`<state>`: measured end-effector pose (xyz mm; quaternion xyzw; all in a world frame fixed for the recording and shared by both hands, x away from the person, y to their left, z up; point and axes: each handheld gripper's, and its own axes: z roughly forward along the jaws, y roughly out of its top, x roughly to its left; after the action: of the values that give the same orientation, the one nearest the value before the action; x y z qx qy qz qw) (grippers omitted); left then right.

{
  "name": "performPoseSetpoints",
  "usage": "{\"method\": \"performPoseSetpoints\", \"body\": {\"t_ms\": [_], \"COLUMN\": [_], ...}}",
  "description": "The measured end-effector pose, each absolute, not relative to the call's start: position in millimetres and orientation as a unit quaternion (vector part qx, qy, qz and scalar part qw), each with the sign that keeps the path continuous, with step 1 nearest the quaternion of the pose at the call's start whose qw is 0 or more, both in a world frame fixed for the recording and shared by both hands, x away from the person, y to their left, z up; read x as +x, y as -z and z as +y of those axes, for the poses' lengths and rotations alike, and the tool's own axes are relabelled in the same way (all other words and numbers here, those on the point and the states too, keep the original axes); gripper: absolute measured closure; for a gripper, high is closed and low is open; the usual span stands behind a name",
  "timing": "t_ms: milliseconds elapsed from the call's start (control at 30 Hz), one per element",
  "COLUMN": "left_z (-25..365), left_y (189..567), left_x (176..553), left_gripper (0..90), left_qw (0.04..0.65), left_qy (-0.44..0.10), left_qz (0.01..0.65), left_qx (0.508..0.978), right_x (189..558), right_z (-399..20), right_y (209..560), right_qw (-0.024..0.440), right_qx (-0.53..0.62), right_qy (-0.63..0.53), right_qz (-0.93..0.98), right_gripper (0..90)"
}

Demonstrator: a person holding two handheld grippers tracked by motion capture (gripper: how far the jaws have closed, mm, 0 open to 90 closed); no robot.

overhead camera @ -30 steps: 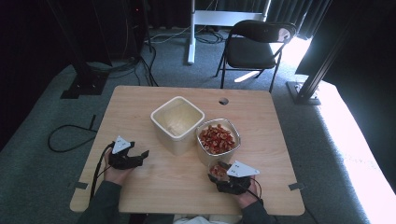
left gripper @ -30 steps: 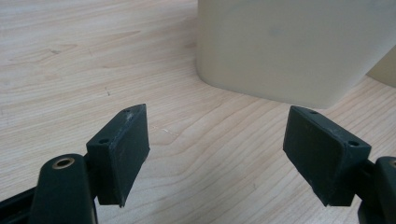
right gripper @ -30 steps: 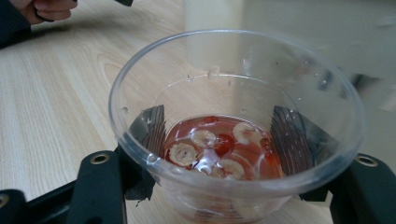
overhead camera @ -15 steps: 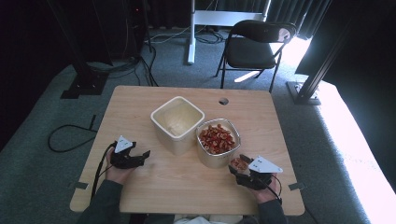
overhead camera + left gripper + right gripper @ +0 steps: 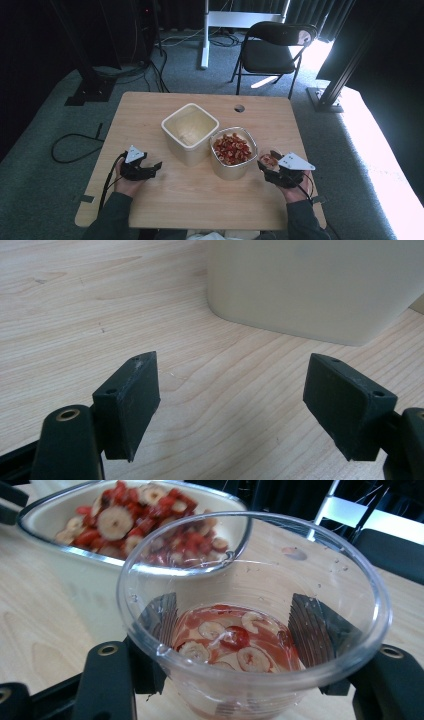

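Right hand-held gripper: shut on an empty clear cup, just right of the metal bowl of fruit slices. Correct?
Not quite. The clear cup isn't empty: the right gripper view shows a few red and pale fruit slices at its bottom. The rest holds: the right hand-held gripper is shut on it, just right of the metal bowl of fruit slices.
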<state>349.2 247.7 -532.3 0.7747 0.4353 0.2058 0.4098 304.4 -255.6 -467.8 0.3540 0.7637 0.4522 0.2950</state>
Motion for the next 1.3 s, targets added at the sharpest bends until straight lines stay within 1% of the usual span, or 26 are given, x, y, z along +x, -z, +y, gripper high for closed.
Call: {"method": "performPoseSetpoints", "body": {"t_ms": [733,1033,1300], "left_z": [243,241,239], "left_y": [538,539,540], "left_x": [353,353,354], "left_gripper": [23.2,23.2,23.2], "left_qw": [0.398,0.394,0.392], "left_qy": [-0.198,-0.198,-0.195], "left_qz": [0.438,0.436,0.435], "left_qx": [0.781,0.785,0.787], "right_x": [339,350,358], "right_z": [-259,-243,-225], "right_y": [424,406,396], "right_qw": [0.330,0.368,0.412], "right_qx": [0.351,0.321,0.286], "right_qy": [-0.437,-0.385,-0.319], "right_qz": [0.760,0.783,0.804], "right_gripper": [37.3,36.8,36.6]}}
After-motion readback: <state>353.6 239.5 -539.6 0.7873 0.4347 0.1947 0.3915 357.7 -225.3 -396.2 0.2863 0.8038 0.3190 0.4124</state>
